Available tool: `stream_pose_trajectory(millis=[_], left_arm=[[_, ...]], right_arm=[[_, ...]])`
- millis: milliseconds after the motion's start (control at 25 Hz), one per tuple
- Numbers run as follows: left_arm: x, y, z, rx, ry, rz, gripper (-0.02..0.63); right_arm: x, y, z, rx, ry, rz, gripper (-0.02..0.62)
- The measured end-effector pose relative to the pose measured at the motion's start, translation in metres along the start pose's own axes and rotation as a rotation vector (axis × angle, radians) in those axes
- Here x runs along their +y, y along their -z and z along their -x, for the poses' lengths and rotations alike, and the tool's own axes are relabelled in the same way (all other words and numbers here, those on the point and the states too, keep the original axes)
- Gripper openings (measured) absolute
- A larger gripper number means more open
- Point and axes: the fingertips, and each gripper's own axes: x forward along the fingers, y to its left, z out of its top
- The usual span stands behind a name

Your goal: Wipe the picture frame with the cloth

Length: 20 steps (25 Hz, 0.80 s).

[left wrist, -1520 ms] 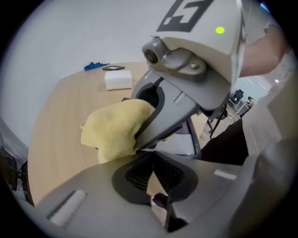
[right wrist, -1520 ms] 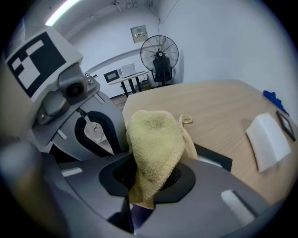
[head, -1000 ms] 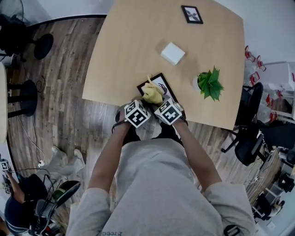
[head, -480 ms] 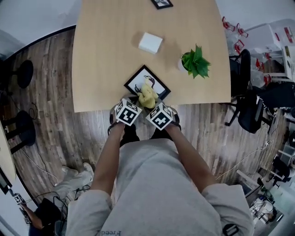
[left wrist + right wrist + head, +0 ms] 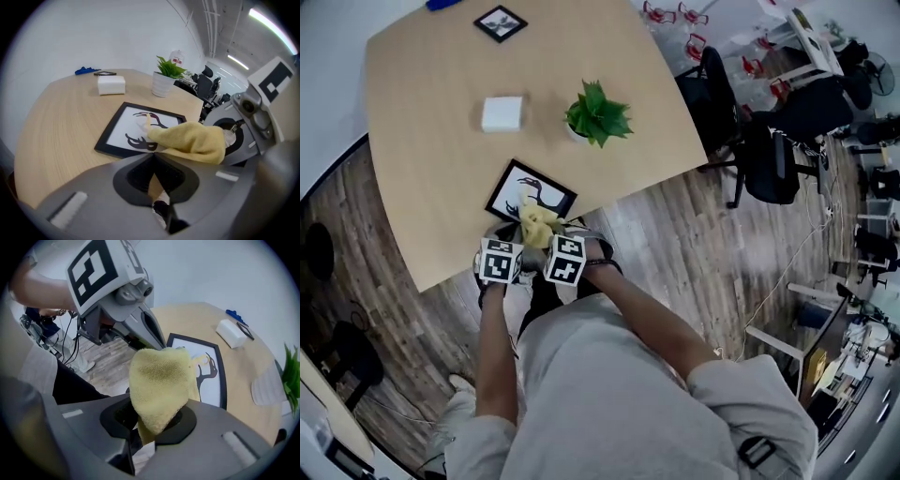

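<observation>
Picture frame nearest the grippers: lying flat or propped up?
Lying flat, face up. The picture frame sits flush on the table in the left gripper view, the cloth over its near corner.

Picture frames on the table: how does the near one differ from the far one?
The near frame looks larger and has the yellow cloth, held by the right gripper, over its near edge; the far frame looks smaller and lies bare. Both have black borders and lie flat.
</observation>
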Motion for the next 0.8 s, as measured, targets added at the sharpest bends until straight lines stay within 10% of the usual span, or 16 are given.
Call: stream_pose_trajectory(millis=[320, 800], left_arm=[[-0.004, 0.004, 0.0, 0.015, -0.042, 0.019, 0.054], [-0.008, 0.003, 0.0, 0.089, -0.069, 0.046, 0.054]], right_arm=[[0.023, 0.017, 0.005, 0.036, -0.068, 0.316, 0.074], [-0.032, 0.072, 0.02, 0.085, -0.163, 0.346, 0.072]])
